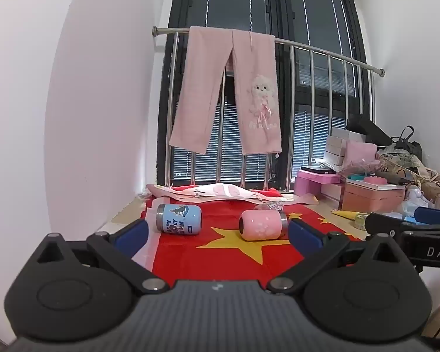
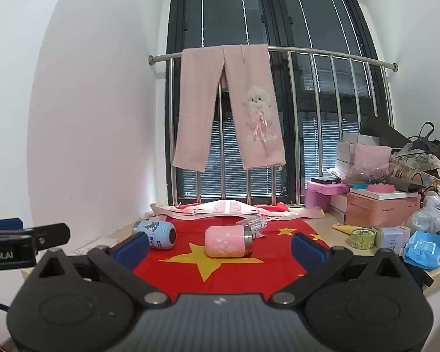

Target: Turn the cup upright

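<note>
A blue cup [image 1: 178, 219] lies on its side on the red flag cloth [image 1: 220, 261], its metal rim to the left. A pink cup [image 1: 261, 224] lies on its side to its right, metal rim pointing right. Both show in the right wrist view, blue cup [image 2: 158, 234] and pink cup [image 2: 227, 240]. My left gripper [image 1: 218, 233] is open and empty, short of the cups. My right gripper [image 2: 220, 246] is open and empty, with the pink cup ahead between its fingers. The right gripper also shows at the right edge of the left wrist view [image 1: 410, 226].
Pink pants [image 1: 228, 88] hang on a steel railing [image 1: 308, 50] before the window. Pink cloth [image 1: 217, 192] lies behind the cups. Boxes, bags, a tape roll [image 2: 362, 237] and a blue packet [image 2: 424, 249] crowd the right side. A white wall stands at the left.
</note>
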{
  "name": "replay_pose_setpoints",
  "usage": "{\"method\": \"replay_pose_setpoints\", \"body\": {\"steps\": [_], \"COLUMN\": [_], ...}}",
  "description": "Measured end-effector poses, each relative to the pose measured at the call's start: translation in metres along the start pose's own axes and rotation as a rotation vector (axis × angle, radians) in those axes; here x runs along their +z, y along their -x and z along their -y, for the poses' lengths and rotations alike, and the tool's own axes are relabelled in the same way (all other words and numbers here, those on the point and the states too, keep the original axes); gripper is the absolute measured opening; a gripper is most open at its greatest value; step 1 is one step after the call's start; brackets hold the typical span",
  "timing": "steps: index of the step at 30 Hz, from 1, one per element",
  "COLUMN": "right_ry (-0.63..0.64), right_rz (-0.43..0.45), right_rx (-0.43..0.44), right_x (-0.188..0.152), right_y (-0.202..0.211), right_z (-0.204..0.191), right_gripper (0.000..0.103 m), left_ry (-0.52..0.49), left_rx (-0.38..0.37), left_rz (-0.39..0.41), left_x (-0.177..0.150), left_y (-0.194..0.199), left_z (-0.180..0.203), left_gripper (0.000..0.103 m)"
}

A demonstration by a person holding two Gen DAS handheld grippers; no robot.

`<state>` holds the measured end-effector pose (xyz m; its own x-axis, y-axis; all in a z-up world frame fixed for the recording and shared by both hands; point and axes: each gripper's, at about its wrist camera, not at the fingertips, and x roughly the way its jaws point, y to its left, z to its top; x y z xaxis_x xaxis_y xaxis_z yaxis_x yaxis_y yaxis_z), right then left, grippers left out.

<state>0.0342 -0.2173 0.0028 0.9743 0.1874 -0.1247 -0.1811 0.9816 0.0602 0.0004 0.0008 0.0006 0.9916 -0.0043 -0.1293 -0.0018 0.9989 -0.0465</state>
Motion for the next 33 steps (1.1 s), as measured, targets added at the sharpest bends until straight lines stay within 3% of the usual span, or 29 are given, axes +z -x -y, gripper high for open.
{"method": "replay_pose_setpoints", "body": {"steps": [33], "right_ry": [-0.004], "right_rz": [0.003], "right_rx": [0.001], "right_x": [-0.0013], "right_y": [-0.0003], "right_z": [0.0003], "right_gripper": [0.103], "left_ry": [-0.020], "left_rx": [-0.012], "left_rz": [0.010], "left_x": [-0.0028], "left_y": [-0.0005], "left_z": [0.0000], "left_gripper": [0.103]}}
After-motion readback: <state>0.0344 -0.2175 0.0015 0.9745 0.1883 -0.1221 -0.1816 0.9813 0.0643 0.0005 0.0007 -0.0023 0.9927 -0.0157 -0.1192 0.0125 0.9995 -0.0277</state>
